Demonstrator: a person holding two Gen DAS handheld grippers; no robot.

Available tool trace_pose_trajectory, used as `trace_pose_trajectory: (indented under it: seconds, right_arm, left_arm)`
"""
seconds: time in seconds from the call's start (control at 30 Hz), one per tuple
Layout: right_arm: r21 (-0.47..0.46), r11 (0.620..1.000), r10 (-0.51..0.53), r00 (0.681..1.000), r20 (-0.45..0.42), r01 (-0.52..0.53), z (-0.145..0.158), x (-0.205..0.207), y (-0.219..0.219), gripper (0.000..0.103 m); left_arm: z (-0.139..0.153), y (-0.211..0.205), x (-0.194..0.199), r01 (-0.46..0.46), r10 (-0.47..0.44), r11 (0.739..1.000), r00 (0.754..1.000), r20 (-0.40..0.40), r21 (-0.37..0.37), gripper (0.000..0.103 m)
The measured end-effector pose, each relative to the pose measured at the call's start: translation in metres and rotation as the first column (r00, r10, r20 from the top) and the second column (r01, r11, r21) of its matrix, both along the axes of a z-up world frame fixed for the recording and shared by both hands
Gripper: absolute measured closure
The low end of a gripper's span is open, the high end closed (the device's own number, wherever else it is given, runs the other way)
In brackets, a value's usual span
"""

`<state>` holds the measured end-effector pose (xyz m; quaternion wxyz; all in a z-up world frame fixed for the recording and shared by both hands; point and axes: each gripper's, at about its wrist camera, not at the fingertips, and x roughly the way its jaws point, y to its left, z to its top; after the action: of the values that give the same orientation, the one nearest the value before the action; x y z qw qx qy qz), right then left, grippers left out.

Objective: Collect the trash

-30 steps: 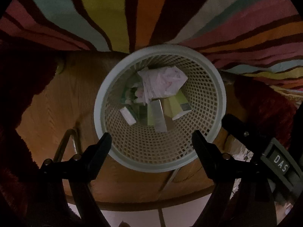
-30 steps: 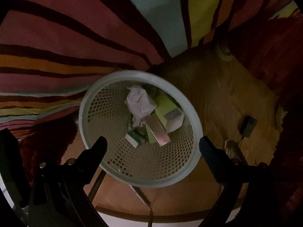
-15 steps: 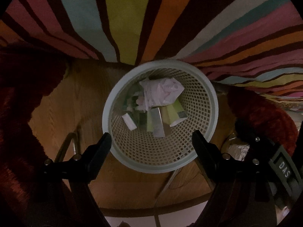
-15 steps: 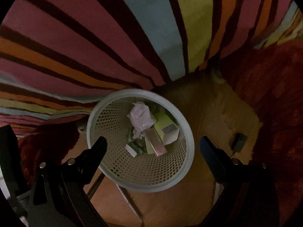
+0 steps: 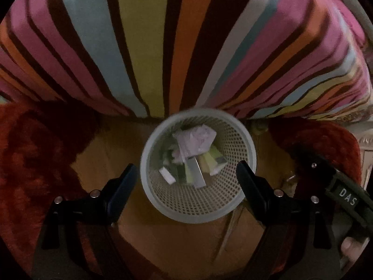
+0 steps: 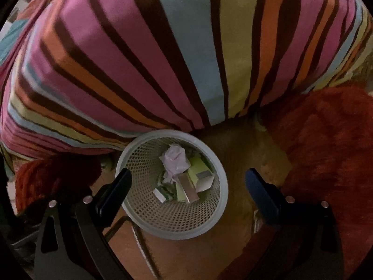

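Note:
A pale mesh waste basket (image 5: 198, 212) stands on the wooden floor below me; it also shows in the right wrist view (image 6: 177, 228). Inside lie crumpled white paper (image 5: 195, 140), small green-and-white cartons (image 5: 215, 163) and a flat white piece (image 5: 166, 175). In the right wrist view the paper (image 6: 174, 158) and cartons (image 6: 200, 177) show too. My left gripper (image 5: 186, 175) is open and empty, high above the basket. My right gripper (image 6: 188, 179) is open and empty, also high above it.
A bed with a striped cover (image 5: 163, 46) fills the far side of both views. Red shaggy rugs (image 5: 30, 151) (image 6: 326, 140) flank the bare wooden floor (image 5: 181, 245). The other gripper's body (image 5: 345, 198) shows at the right edge of the left wrist view.
Both grippers have risen away from the basket, which now looks smaller and lower in both views. More of the striped bed has come into view. Both stay open.

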<state>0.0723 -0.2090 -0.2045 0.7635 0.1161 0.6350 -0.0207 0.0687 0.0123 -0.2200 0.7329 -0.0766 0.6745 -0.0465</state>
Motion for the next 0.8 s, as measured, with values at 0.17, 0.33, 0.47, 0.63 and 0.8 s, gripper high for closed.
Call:
trace_pose_trajectory:
  seconds: [0.17, 0.33, 0.47, 0.63, 0.8]
  right_arm:
    - [-0.034, 0.998, 0.048, 0.994, 0.100, -0.044, 0.029, -0.008, 0.006, 0.010]
    - [-0.113, 0.989, 0.116, 0.965, 0.236, -0.092, 0.065, -0.021, 0.008, 0.010]
    - [-0.139, 0.986, 0.134, 0.937, 0.324, -0.093, 0.087, -0.031, 0.004, 0.010]
    - [-0.154, 0.987, 0.112, 0.891, 0.439, -0.048, 0.120, -0.039, -0.001, 0.010]
    - [-0.161, 0.987, 0.108, 0.824, 0.556, -0.021, 0.155, -0.052, -0.003, 0.010]
  left_arm:
    - [0.035, 0.003, -0.006, 0.009, -0.014, 0.999, 0.991, 0.134, 0.044, 0.019]
    - [0.077, 0.005, -0.013, -0.005, -0.016, 0.997, 0.958, 0.285, 0.075, 0.019]
    - [0.106, 0.004, -0.020, -0.019, -0.010, 0.997, 0.926, 0.378, 0.075, 0.019]
    - [0.140, 0.000, -0.034, -0.023, -0.029, 0.995, 0.875, 0.482, 0.100, 0.019]
    - [0.173, -0.004, -0.051, -0.022, -0.052, 0.992, 0.817, 0.574, 0.121, 0.019]
